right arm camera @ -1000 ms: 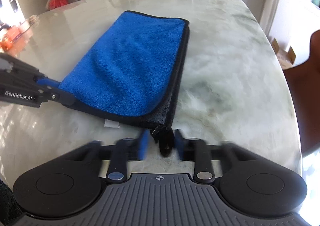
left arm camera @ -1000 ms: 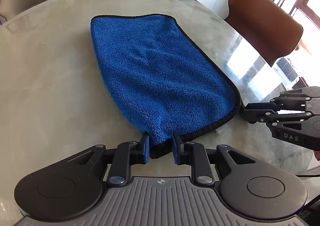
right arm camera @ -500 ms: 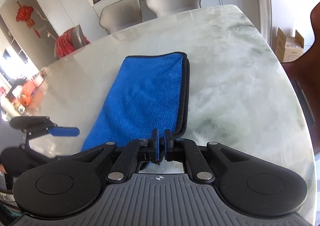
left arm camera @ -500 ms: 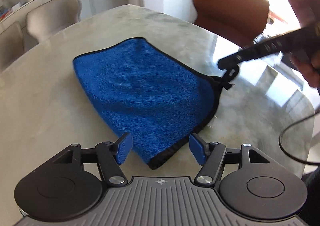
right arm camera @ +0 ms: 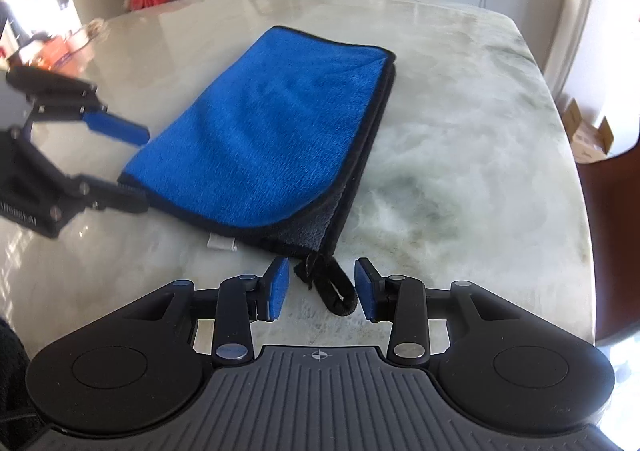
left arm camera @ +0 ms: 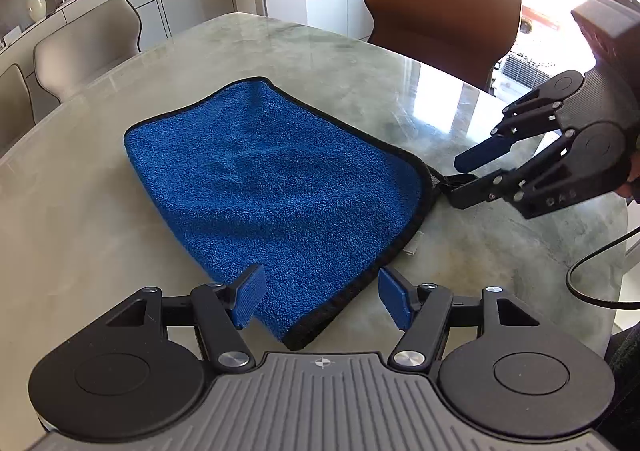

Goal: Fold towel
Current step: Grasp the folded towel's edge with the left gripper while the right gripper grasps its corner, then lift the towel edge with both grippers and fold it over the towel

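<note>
A blue towel with black trim lies folded flat on the marble table; it also shows in the right wrist view. My left gripper is open, its pads either side of the towel's near corner without gripping it. My right gripper is open, with the towel's black hanging loop lying on the table between its pads. The right gripper also shows in the left wrist view, open at the towel's right corner. The left gripper shows in the right wrist view, open.
A brown chair stands at the table's far right side and beige chairs at the far left. A black cable hangs off the right edge. A small white label pokes out from the towel's near edge.
Both grippers have let go of the towel corners and opened. The towel now lies flat, and both grippers have drawn back slightly.
</note>
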`<state>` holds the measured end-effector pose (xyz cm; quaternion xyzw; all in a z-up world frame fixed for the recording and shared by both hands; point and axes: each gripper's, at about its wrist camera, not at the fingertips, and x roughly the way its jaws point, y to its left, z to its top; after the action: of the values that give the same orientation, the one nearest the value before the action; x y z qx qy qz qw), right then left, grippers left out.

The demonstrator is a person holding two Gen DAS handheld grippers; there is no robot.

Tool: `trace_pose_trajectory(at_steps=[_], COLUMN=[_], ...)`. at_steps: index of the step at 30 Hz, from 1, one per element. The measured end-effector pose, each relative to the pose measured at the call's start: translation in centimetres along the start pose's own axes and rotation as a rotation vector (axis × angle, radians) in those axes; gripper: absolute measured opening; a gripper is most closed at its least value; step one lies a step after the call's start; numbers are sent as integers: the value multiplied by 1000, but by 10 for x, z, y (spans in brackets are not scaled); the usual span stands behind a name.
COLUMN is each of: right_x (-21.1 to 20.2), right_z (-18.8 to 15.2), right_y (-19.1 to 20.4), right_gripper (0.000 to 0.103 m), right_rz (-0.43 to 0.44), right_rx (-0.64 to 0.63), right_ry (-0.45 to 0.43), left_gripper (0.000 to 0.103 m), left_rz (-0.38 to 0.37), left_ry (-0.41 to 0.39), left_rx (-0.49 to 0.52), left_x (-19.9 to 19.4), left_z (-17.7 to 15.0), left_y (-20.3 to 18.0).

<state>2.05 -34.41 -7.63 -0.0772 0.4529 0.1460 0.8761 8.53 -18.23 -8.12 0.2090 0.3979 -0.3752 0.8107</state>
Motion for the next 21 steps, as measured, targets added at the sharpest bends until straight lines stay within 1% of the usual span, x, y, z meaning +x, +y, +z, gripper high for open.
trace_pose_trajectory(at_steps=[2,5,8,11,17,21], right_x=[3,8,10,10,-3,-4], right_z=[-1,1,7,16,26,31], right_y=[9,15,14,5,-28,-36], right_gripper=[39,37,13,9,9,9], right_rz=[-15,-2,33,86,254,291], right_rx=[-75,-108,-61,49,334,402], right_ry=[-14,-39,-24,-20,-96,-112], left_gripper=[66,66,66,66,66,66], left_rz=[-7,-18,-20,-23,-16,-10], left_ry=[-1,2,-1,-7,6,29], left_rx=[-6,-2,24,63,177,230], left_x=[0,3,3,4,10,20], left_z=[0,0,2,4,6,6], left_y=[0,-1,-3,-6,-17,-25])
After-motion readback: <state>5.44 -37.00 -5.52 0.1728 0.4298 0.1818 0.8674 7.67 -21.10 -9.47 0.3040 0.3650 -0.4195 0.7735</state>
